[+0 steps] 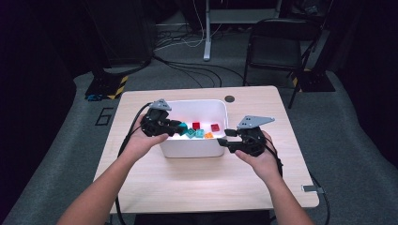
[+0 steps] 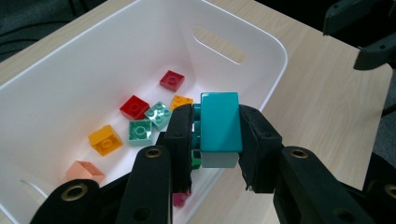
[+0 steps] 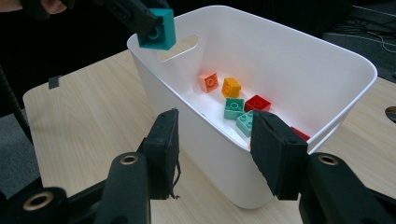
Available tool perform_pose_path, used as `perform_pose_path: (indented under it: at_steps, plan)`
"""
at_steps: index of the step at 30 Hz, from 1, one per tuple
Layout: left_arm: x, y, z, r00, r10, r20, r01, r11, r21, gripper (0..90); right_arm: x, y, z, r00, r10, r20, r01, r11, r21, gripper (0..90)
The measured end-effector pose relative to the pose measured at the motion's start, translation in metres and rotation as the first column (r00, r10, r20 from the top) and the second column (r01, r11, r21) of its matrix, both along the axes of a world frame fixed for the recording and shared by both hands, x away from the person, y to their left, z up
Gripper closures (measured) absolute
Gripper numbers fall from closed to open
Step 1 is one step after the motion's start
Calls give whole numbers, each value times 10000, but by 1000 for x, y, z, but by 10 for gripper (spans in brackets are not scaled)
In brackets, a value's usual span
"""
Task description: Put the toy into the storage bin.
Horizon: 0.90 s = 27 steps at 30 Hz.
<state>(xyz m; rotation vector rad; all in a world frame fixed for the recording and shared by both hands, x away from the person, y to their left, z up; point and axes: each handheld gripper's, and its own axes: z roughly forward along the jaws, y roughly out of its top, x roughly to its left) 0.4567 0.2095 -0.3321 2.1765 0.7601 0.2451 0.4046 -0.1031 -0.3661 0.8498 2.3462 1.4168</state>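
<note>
A teal brick [image 2: 219, 119] is clamped between the pads of my left gripper [image 2: 217, 140], which is shut on it. The gripper holds it above the left end of the white bin [image 1: 192, 147]; the brick [image 1: 183, 127] and gripper [image 1: 175, 126] hang just over the rim. The same brick [image 3: 158, 30] hangs high over the far rim in the right gripper view. Several loose bricks lie on the bin floor: red [image 2: 172, 80], mint [image 2: 140, 130], orange [image 2: 181, 101], yellow [image 2: 105, 139]. My right gripper [image 1: 226, 137] stands open at the bin's right front corner, with the bin wall [image 3: 210, 140] between its jaws and untouched.
The bin sits mid-table on a light wooden top [image 1: 202, 178]. A round cable hole [image 1: 229, 99] lies behind the bin. A black folding chair [image 1: 277, 47] and floor cables [image 1: 187, 65] are beyond the far edge. Bare tabletop lies on the bin's left, right and front.
</note>
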Motion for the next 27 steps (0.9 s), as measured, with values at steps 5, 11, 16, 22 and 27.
perform_pose_path:
  at_steps: [5,11,16,22,27]
  plan:
    - [14,1,5,9998,214,50,-214,9997,-95,674,1,-1,0,10000,-38,-30,38,10000,14,515]
    - [32,-2,7,9992,374,133,-373,9993,-82,674,2,-3,-1,9999,-88,-82,89,9999,58,516]
    - [47,-7,4,9989,459,34,-458,9988,-152,674,3,-4,-2,9999,-95,-94,95,9999,88,515]
    - [62,-18,-6,9994,341,-85,-342,9994,-113,673,3,-4,-2,9999,-61,-91,62,10000,60,516]
    - [75,-29,-16,9986,489,-213,-488,9988,53,673,2,-3,-2,10000,-37,-92,37,10000,57,515]
